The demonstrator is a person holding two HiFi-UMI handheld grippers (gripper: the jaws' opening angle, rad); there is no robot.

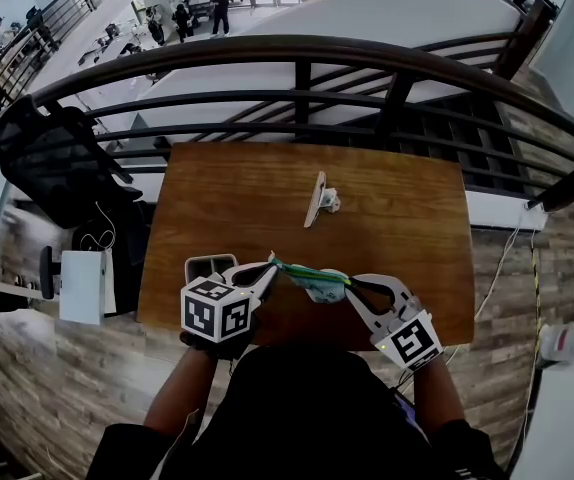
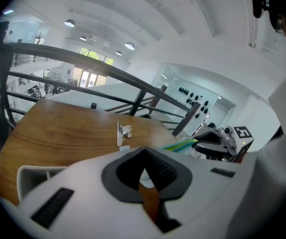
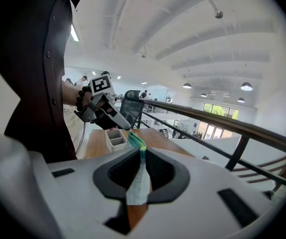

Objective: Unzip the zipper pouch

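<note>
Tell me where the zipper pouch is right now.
In the head view the zipper pouch is over the near edge of the table, held between the left gripper and the right gripper.

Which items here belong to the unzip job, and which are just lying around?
In use:
- zipper pouch
- left gripper, shut on one end of it
- right gripper, shut on the other end

Lying about:
- white two-compartment tray, on the table beside the left gripper
- small metal bracket, farther back on the table

Wood tbl (image 1: 397, 198), metal clip (image 1: 319, 200), wht tray (image 1: 207, 264)
</note>
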